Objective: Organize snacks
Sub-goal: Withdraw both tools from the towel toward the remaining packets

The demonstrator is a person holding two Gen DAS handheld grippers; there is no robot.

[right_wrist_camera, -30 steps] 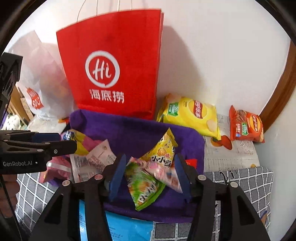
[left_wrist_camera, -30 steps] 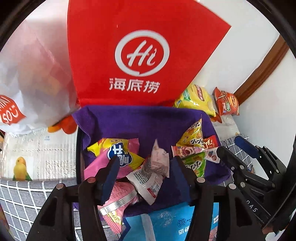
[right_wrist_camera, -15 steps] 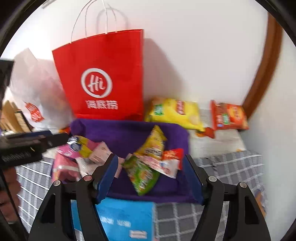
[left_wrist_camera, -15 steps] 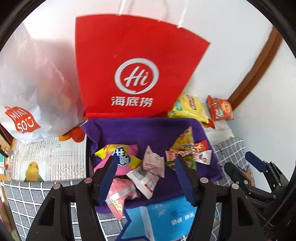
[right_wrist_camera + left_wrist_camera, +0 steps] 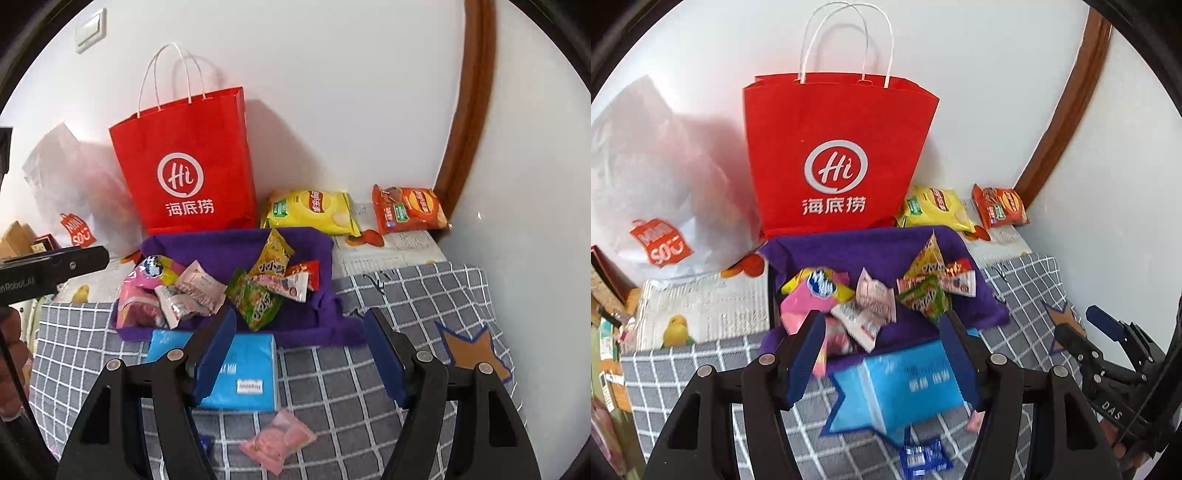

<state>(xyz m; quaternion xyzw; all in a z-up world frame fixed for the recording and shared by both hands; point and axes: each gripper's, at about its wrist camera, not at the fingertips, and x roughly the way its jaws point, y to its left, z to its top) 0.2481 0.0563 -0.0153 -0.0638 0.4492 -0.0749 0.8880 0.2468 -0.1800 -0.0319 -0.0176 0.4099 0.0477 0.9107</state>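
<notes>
A purple cloth-lined tray [image 5: 871, 247] [image 5: 229, 243] holds several snack packets: a pink and yellow one [image 5: 816, 291], white-pink ones [image 5: 871, 299] [image 5: 199, 288], a green one [image 5: 923, 299] [image 5: 258, 302] and a yellow one [image 5: 273, 254]. My left gripper [image 5: 882, 332] hangs open and empty above the tray's near edge. My right gripper [image 5: 301, 321] [image 5: 1086, 328] also stands open with nothing between its pads, above the checked cloth in front of the tray. A pink packet [image 5: 280, 439] and a small blue packet [image 5: 923, 458] lie loose on the cloth.
A blue tissue pack [image 5: 897, 384] [image 5: 243, 373] lies just before the tray. Behind it stand a red paper bag [image 5: 834, 155] [image 5: 188, 166] and a white plastic bag [image 5: 657, 184]. A yellow chip bag [image 5: 310, 214] and an orange one [image 5: 408, 210] rest against the wall.
Both grippers have drawn back and up from the tray. The packets that sat between their fingers now lie in the tray. The right jaws stand wider.
</notes>
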